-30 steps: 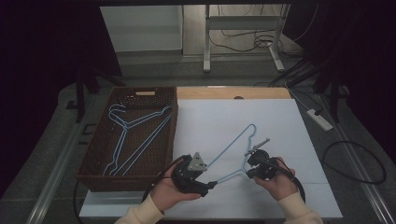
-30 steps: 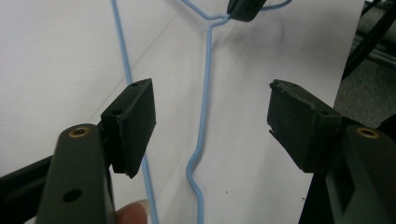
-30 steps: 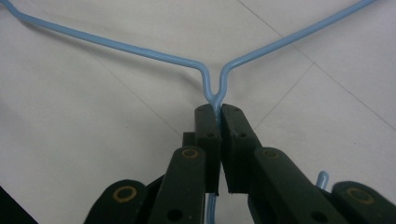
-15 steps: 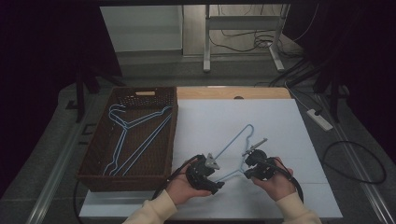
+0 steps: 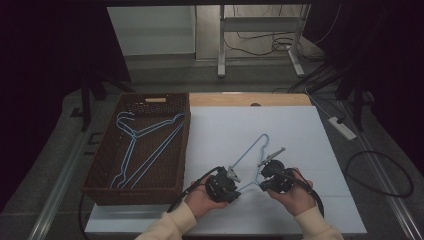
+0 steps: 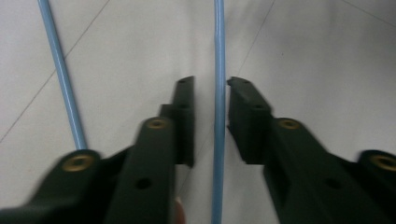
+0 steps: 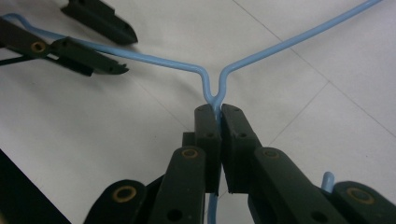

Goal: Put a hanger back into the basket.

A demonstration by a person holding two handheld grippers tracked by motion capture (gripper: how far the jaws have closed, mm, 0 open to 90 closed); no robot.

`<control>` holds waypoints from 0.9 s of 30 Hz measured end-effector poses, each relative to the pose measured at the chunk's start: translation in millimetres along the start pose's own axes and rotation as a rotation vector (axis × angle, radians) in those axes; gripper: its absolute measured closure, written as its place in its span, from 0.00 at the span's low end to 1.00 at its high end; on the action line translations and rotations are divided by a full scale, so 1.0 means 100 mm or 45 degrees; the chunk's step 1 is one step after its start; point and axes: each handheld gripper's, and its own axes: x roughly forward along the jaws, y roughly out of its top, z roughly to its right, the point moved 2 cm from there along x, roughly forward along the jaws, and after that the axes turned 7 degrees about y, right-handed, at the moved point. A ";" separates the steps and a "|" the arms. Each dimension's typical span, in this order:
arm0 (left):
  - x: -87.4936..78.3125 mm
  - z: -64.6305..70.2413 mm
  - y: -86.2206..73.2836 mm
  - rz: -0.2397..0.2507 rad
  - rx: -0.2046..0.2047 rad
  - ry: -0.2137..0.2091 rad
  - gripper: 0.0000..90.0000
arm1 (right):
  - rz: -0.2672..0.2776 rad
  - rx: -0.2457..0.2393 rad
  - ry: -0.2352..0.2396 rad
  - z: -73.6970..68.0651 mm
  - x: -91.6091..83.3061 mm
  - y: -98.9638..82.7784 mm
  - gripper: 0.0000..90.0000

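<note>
A: Starting at the near edge of the table [image 5: 345, 220]: white top, both forearms come in there. The right gripper [image 5: 265, 176] is clenched on the neck of the blue wire hanger [image 5: 248, 155], which lies near the middle of the near half, hook end toward the person.

B: Noting the left gripper [image 5: 231, 176]: its jaws have just been closing, one hanger wire between them. In the left gripper view a sliver of gap shows on both sides of the wire [image 6: 218, 107], so the pads are not pressing yet.

A: Beyond the hands?

B: A brown wicker basket [image 5: 100, 170] along the left edge, holding more blue hangers [image 5: 145, 145]. A strip of bare wood [image 5: 250, 99] at the far edge. Nothing stands between grippers and basket.

A: Farther?

B: Dark room, grey floor, metal stand legs [image 5: 220, 55], cables, a power strip [image 5: 342, 128] off the right edge.

A: View differences?

B: The right gripper view shows the twisted neck [image 7: 215, 91] pinched at the jaw tips, and the left gripper's jaws [image 7: 93, 44] astride the wire farther off. The high view gives basket and room.
</note>
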 end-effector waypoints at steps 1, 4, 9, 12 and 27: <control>0.00 0.00 0.00 -0.002 0.000 -0.010 0.90 | 0.005 0.000 -0.001 0.00 -0.01 0.00 0.96; -0.02 0.00 0.00 0.003 -0.002 -0.023 0.95 | 0.032 0.007 0.006 -0.01 -0.03 0.00 0.96; -0.08 0.00 0.00 0.029 -0.005 0.001 0.96 | 0.213 0.030 0.048 0.03 -0.15 0.00 0.77; -0.15 0.01 -0.02 0.059 -0.004 0.023 0.96 | 0.406 0.034 0.028 0.12 -0.30 -0.01 0.57; -0.65 0.00 -0.10 0.265 -0.082 0.073 0.96 | 0.824 0.161 0.037 0.66 -0.54 -0.39 0.42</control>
